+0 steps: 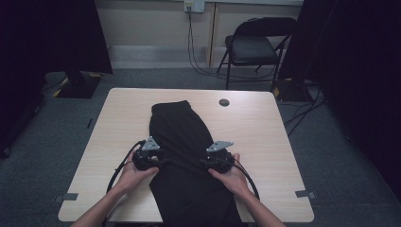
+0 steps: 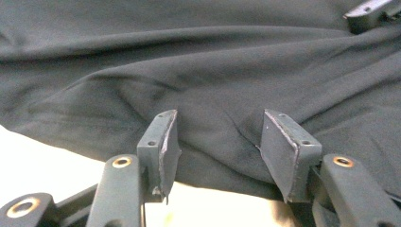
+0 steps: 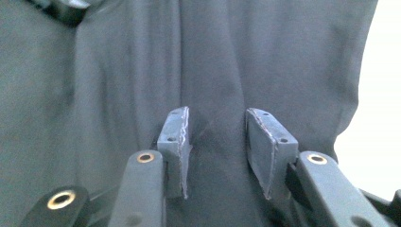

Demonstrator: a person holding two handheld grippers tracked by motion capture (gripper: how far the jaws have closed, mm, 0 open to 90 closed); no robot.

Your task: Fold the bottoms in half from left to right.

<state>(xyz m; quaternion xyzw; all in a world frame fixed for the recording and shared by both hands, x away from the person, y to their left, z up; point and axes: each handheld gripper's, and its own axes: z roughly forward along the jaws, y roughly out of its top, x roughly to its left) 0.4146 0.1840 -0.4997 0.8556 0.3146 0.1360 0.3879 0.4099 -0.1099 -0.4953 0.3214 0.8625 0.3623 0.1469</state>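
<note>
A black garment point(image 1: 182, 142) lies lengthwise down the middle of the light wooden table point(image 1: 255, 127), its near end hanging over the front edge. My left gripper point(image 1: 161, 163) sits at the cloth's left edge, pointing inward. In the left gripper view its jaws point(image 2: 217, 142) stand apart over the cloth's hem point(image 2: 213, 179), with table showing below. My right gripper point(image 1: 204, 162) rests at the cloth's right side, pointing inward. Its jaws point(image 3: 215, 142) are apart over wrinkled black fabric point(image 3: 118, 94), pinching nothing. Each gripper view shows the other gripper far off point(image 2: 369, 12) point(image 3: 61, 9).
A round cable grommet point(image 1: 224, 102) sits in the tabletop beyond the garment on the right. Tape marks point(image 1: 70, 196) point(image 1: 305, 193) lie near both front corners. A folding chair point(image 1: 253, 45) and cables stand behind the table. Dark curtains flank both sides.
</note>
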